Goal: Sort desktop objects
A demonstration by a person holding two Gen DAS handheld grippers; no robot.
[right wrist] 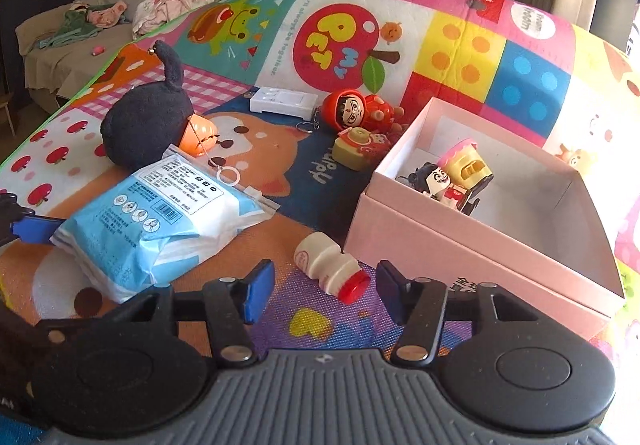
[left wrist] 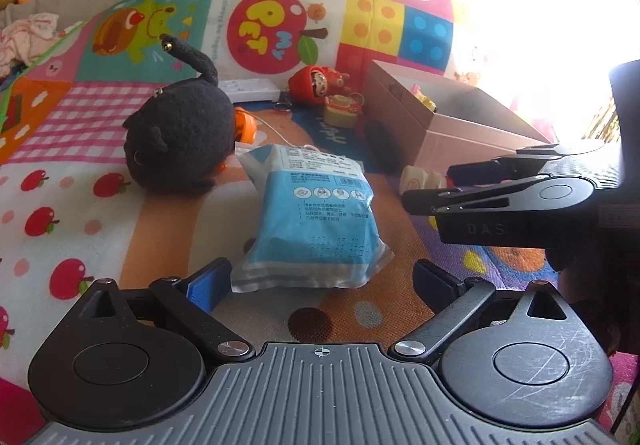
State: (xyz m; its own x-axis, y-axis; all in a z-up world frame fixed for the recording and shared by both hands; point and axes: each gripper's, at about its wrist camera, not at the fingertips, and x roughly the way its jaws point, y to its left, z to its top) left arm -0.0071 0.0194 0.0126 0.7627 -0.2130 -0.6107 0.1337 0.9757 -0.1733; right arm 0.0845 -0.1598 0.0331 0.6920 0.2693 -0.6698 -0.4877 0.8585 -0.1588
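Black plush cat lies at the left of the colourful mat, touching a blue wipes pack; the left gripper stands wide apart around that pack's near end. Further right, a small white bottle lies beside the pink box, the right gripper parted, gripping nothing.

mat looks like smooth printed foam with a slight sheen. black plush is fuzzy matt cloth, kinda felted. blue pack is crinkly glossy plastic film. box is matt pink card, smooth. little bottle is glossy plastic with a shiny red cap. toys in the box are hard shiny plastic. right gripper is matt black plastic with metal rivets.
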